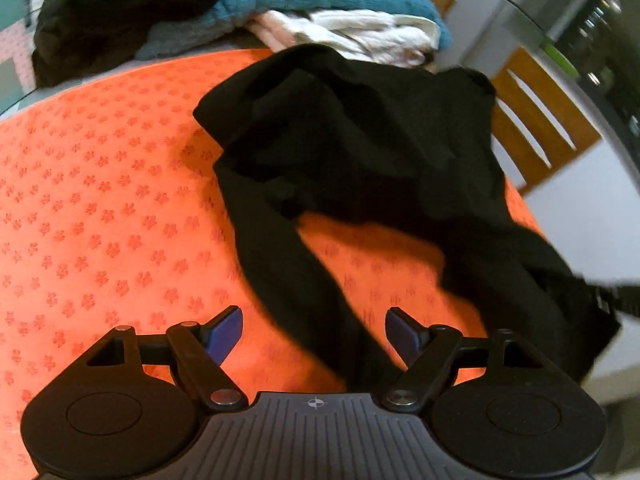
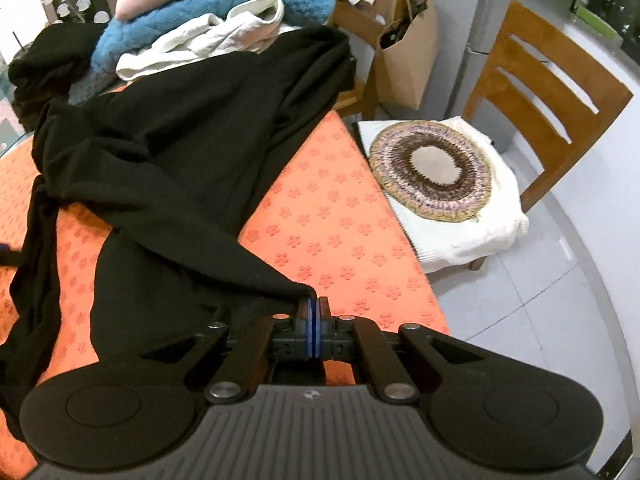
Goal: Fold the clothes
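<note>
A black garment [image 2: 172,148] is lying crumpled across an orange cloth with a flower pattern [image 2: 332,232] that is covering the table; it is plain, dark and soft, bunching into folds, with long limp strips trailing toward the near edge. Its long axis is running from the far clothes pile down toward the cameras, and one near corner is being pulled out to a point. The right gripper [image 2: 313,305] is pinching that corner, its blue pads pressed together on the fabric. The left gripper [image 1: 314,330] is hovering with jaws spread wide and nothing between them, one dark strip passing beneath. Beyond the garment a pile of clothes [image 2: 224,12] is sitting, teal, cream and pink. A brown paper bag [image 2: 404,52] is standing past the table, its contents unclear. A wooden chair [image 2: 548,92] is carrying a crocheted round mat [image 2: 432,168].
</note>
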